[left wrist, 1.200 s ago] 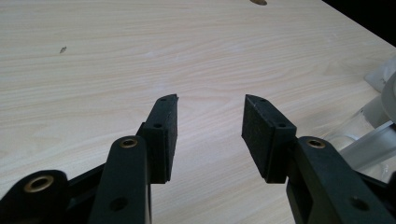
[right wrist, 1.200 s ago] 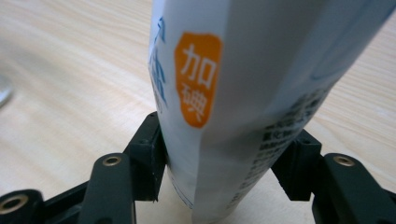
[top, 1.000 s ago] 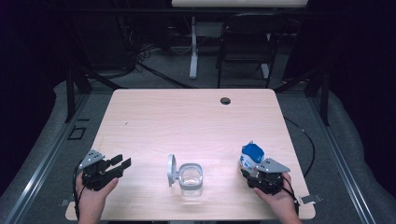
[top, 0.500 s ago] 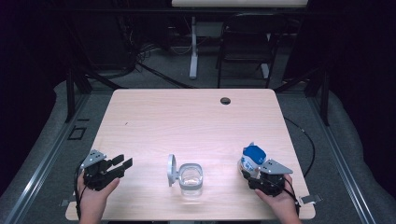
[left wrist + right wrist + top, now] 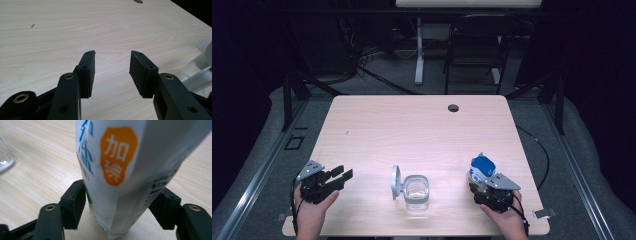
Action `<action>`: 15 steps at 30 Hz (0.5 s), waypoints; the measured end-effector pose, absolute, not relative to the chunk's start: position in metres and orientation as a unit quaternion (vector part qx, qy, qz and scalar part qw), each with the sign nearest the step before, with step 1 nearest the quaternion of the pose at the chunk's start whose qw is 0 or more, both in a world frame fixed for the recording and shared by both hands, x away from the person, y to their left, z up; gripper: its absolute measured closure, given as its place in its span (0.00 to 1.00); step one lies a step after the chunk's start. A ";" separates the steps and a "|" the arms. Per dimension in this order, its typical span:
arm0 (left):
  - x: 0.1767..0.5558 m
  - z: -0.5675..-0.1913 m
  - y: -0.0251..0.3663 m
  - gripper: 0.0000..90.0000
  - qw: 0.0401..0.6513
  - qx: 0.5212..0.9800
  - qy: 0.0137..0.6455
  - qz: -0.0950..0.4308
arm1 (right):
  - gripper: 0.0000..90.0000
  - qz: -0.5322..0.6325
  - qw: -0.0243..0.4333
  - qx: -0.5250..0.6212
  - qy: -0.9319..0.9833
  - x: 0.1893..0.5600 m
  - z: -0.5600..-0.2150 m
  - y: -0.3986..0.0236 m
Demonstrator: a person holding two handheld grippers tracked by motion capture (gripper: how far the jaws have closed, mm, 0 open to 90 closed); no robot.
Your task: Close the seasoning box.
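Note:
A white pouch with a blue top (image 5: 482, 167) stands near the table's front right corner. Up close the pouch (image 5: 120, 157) shows blue print and an orange patch. My right gripper (image 5: 478, 181) is shut on its lower part, with one black jaw pressed on each side (image 5: 122, 195). A clear glass jar (image 5: 416, 191) sits at the front middle, its hinged lid (image 5: 395, 181) swung open to the left. My left gripper (image 5: 344, 172) rests at the front left, pointing toward the jar. Its pads (image 5: 87, 70) stand apart with only bare wood between them.
The light wooden table (image 5: 412, 130) has a dark cable hole (image 5: 453, 107) near its far edge. A small dark speck (image 5: 32, 25) marks the wood on the left. Behind the table stand a chair (image 5: 477, 50) and desk legs on a dark floor.

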State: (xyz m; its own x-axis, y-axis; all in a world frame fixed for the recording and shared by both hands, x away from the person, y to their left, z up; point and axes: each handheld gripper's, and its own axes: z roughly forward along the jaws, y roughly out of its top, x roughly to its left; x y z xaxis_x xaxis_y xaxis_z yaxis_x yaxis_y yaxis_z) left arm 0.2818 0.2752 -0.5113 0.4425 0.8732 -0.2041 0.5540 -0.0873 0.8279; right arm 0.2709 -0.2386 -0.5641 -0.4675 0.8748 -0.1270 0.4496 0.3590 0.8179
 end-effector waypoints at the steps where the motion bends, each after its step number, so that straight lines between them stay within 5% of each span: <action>1: 0.282 -0.511 0.275 0.62 0.456 0.716 0.498 0.175 | 0.37 0.381 0.287 0.433 0.765 0.271 -0.566 -0.237; 15: 0.282 -0.512 0.276 0.62 0.456 0.716 0.499 0.176 | 0.31 0.375 0.306 0.453 0.749 0.273 -0.576 -0.228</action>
State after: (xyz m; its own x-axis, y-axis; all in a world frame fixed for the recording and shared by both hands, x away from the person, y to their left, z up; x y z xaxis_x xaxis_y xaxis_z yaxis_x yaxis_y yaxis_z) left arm 0.2823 0.2764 -0.5119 0.4398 0.8747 -0.2035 0.5543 -0.0861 0.8279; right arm 0.2729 -0.2280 -0.5756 -0.4024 0.9075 -0.1201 0.4484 0.3097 0.8385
